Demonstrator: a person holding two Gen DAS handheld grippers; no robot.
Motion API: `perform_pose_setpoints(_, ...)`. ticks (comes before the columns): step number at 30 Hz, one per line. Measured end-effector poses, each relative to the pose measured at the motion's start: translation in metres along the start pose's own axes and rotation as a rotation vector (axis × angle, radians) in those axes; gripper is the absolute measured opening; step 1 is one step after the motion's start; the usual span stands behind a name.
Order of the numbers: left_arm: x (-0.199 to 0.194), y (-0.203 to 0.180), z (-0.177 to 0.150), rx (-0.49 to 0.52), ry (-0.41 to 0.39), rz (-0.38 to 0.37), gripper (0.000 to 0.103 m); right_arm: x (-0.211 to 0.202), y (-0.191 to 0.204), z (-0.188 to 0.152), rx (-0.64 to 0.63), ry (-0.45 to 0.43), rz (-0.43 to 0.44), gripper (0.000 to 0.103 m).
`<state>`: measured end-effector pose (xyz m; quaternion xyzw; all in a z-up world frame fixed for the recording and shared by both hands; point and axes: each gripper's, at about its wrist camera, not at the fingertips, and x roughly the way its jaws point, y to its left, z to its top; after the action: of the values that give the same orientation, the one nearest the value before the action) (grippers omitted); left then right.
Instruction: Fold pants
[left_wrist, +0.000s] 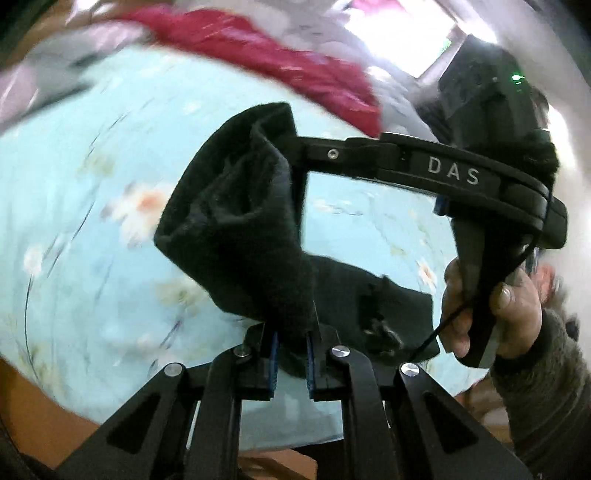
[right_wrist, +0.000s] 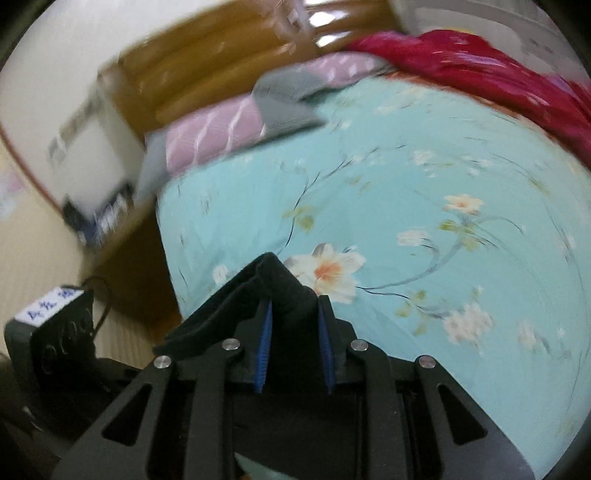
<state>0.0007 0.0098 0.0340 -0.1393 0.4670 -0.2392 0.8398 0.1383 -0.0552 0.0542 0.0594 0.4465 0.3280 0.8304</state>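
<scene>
the left gripper (left_wrist: 291, 332) is clamped on a bunched fold of the black pants (left_wrist: 236, 221), and the right gripper (right_wrist: 295, 306) pinches another edge of them, the cloth lifted above the floral bed sheet (left_wrist: 92, 221). to fold well, keep both grips level and taut, then lay the fabric flat. the right hand (left_wrist: 491, 306) holds its handle upright, reaching in sideways across the left view.
</scene>
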Motion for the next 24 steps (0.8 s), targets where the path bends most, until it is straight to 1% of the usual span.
perform_pose_setpoints(3, 0.007, -0.046, -0.003, 0.122, 0.025, -0.017, 0.013, -0.046, -0.03, -0.024, 0.127, -0.113, 0.027, 0.025)
perform_pose_setpoints(4, 0.017, -0.063, -0.001, 0.162, 0.045, -0.031, 0.014, -0.059, -0.04, -0.035, 0.172, -0.148, 0.034, 0.025)
perform_pose_setpoints(5, 0.029, -0.079, 0.0, 0.206, 0.069, -0.037, 0.015, -0.075, -0.053, -0.047, 0.226, -0.186, 0.041, 0.025)
perform_pose_setpoints(6, 0.041, -0.093, -0.001, 0.241, 0.088, -0.035, 0.018, -0.088, -0.065, -0.063, 0.281, -0.221, 0.043, 0.025)
perform_pose_setpoints(7, 0.055, -0.104, -0.004, 0.274, 0.117, -0.038, 0.02, -0.095, -0.074, -0.075, 0.317, -0.24, 0.04, 0.025)
perform_pose_setpoints(9, 0.091, -0.121, -0.009, 0.314, 0.197, -0.024, 0.024, -0.11, -0.101, -0.112, 0.437, -0.28, 0.03, 0.025)
perform_pose_setpoints(10, 0.11, -0.125, -0.015, 0.324, 0.251, -0.015, 0.024, -0.112, -0.111, -0.128, 0.489, -0.287, 0.025, 0.025)
perform_pose_setpoints(11, 0.131, -0.127, -0.022, 0.327, 0.324, -0.004, 0.024, -0.111, -0.125, -0.149, 0.56, -0.278, 0.001, 0.025)
perform_pose_setpoints(12, 0.148, -0.126, -0.03, 0.325, 0.391, 0.004, 0.024, -0.107, -0.135, -0.167, 0.616, -0.261, -0.029, 0.025)
perform_pose_setpoints(13, 0.161, -0.124, -0.036, 0.32, 0.44, 0.024, 0.021, -0.102, -0.148, -0.188, 0.684, -0.231, -0.074, 0.025)
perform_pose_setpoints(14, 0.167, -0.122, -0.042, 0.313, 0.482, 0.027, 0.02, -0.1, -0.154, -0.201, 0.723, -0.215, -0.103, 0.025)
perform_pose_setpoints(15, 0.166, -0.12, -0.044, 0.3, 0.511, 0.008, 0.02, -0.101, -0.159, -0.213, 0.76, -0.207, -0.121, 0.025)
perform_pose_setpoints(16, 0.158, -0.117, -0.044, 0.291, 0.535, -0.022, 0.021, -0.105, -0.161, -0.224, 0.795, -0.218, -0.126, 0.026)
perform_pose_setpoints(17, 0.148, -0.114, -0.043, 0.303, 0.534, -0.035, 0.025, -0.114, -0.16, -0.234, 0.828, -0.257, -0.118, 0.026)
perform_pose_setpoints(18, 0.138, -0.112, -0.039, 0.326, 0.525, -0.044, 0.032, -0.125, -0.157, -0.244, 0.85, -0.308, -0.11, 0.026)
perform_pose_setpoints(19, 0.123, -0.11, -0.034, 0.36, 0.506, -0.048, 0.039, -0.135, -0.154, -0.25, 0.862, -0.341, -0.119, 0.027)
perform_pose_setpoints(20, 0.102, -0.108, -0.031, 0.4, 0.47, -0.044, 0.056, -0.144, -0.149, -0.258, 0.874, -0.37, -0.135, 0.03)
perform_pose_setpoints(21, 0.09, -0.106, -0.023, 0.428, 0.435, -0.033, 0.067, -0.149, -0.144, -0.264, 0.882, -0.39, -0.143, 0.033)
perform_pose_setpoints(22, 0.082, -0.102, -0.011, 0.455, 0.395, -0.017, 0.07, -0.153, -0.137, -0.27, 0.89, -0.411, -0.142, 0.046)
perform_pose_setpoints(23, 0.075, -0.103, 0.004, 0.49, 0.355, 0.011, 0.075, -0.154, -0.132, -0.273, 0.896, -0.421, -0.143, 0.055)
perform_pose_setpoints(24, 0.073, -0.103, 0.016, 0.512, 0.334, 0.033, 0.078, -0.152, -0.125, -0.276, 0.904, -0.434, -0.141, 0.07)
